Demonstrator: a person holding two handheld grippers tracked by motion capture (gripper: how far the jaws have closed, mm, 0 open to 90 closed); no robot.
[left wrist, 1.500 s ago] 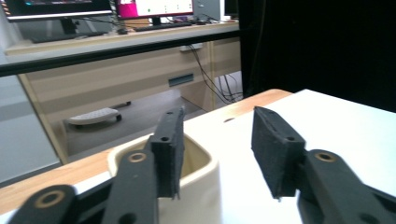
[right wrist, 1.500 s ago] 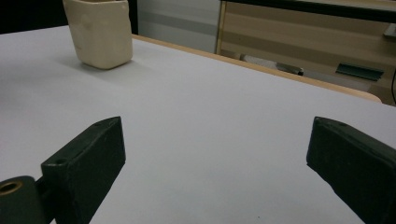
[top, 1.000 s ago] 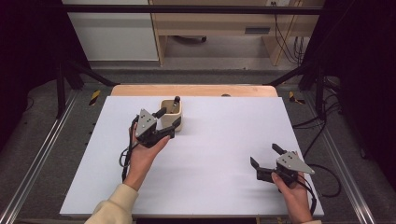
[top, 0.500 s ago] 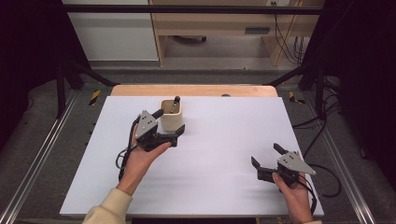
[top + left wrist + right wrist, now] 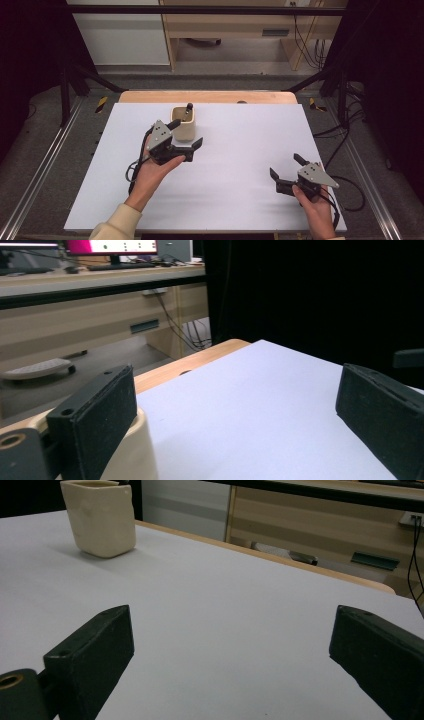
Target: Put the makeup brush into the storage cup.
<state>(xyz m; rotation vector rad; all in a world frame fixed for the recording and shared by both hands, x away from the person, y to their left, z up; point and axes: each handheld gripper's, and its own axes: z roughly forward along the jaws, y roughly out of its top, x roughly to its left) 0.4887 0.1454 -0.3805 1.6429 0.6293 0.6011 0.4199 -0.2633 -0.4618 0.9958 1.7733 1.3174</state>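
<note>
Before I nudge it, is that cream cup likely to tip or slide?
The cream cup looks squat and thick-walled, so it probably slides on the smooth white table rather than tipping. The dark stick leaning inside may rattle.

The cream cup (image 5: 183, 128) is partly covered by the left gripper (image 5: 188, 134) in the high view, its near wall out of sight. In the left gripper view just a sliver of cup pokes out beside one jaw, cut by the bottom edge. The dark stick (image 5: 188, 108) inside is too small to identify.
</note>
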